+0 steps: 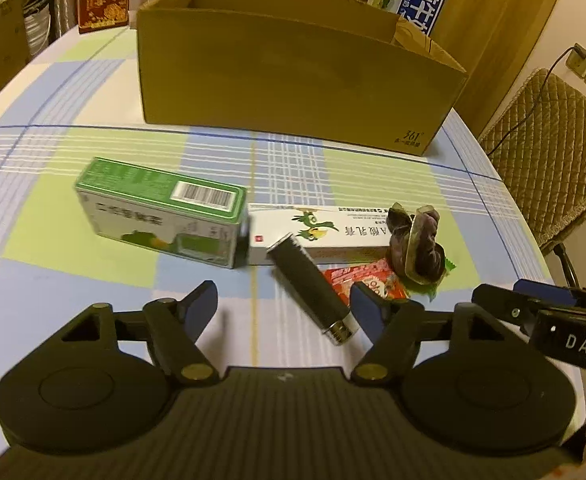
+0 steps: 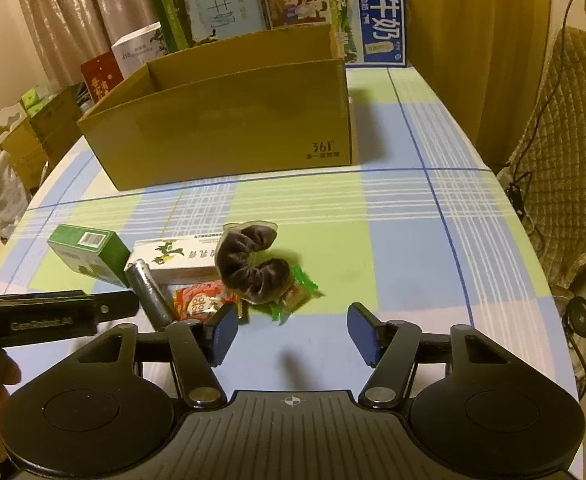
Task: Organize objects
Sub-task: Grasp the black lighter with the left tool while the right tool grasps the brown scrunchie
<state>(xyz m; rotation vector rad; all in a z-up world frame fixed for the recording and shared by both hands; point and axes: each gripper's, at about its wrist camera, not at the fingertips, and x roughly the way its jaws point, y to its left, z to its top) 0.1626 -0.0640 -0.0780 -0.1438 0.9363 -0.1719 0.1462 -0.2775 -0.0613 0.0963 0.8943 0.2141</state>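
Checked blue-green tablecloth [image 2: 405, 240]; open brown cardboard box [image 2: 229, 120] shows no contents; green carton [image 1: 161, 212], white tube box [image 1: 325, 236], dark cylinder [image 1: 313, 288], brown scrunchie [image 2: 253, 268] and snack packets [image 2: 201, 300] lie before it, unsorted; left gripper [image 1: 285, 304] and right gripper [image 2: 293, 332] hover, jaws apart, empty.

Matt cardboard box [image 1: 293, 80]; checked cloth tablecloth [image 1: 93, 280]; velvety scrunchie [image 2: 253, 268]; glossy plastic snack wrapper [image 2: 197, 302]
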